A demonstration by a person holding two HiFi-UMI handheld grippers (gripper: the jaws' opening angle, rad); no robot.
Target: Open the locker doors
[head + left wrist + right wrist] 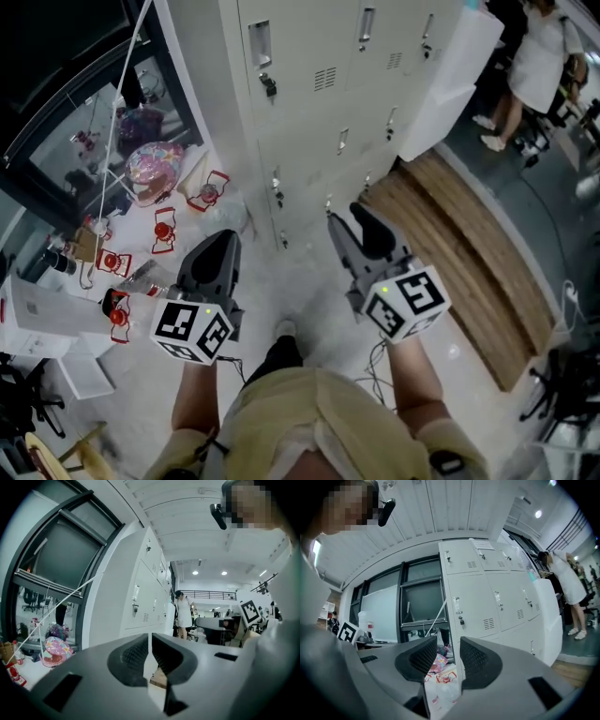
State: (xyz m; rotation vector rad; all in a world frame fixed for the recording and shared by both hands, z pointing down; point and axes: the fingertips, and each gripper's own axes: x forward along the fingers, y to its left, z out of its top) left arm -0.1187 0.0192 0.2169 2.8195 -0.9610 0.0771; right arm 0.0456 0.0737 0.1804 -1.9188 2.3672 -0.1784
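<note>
Standing back from the bank of lockers (309, 56), the person holds both tools out level in front of the body, aimed at the pale grey doors but well apart from them, which reads as an approach rather than a pull. The left tongs (150, 641) are closed with nothing caught in them, only the thinnest slit showing between the ribbed pads, so that hand looks to be merely carried along for now. The right tongs (448, 648) stand open with a clear gap and nothing in it; I judge they are spread so as to fit over a door's recessed handle (457, 603) or its edge. Nearly every door in view is flat shut, and a small padlock (269, 86) hangs under the handle of the nearest upper door, which could stop that one from swinging. At the far right end a white panel (450, 75) juts out from the row and looks like a door already swung open. Toys and red trinkets (164, 230) litter the floor to the left, beside the window, clear of the doors' swing. Most of the task appears still to be done.
</note>
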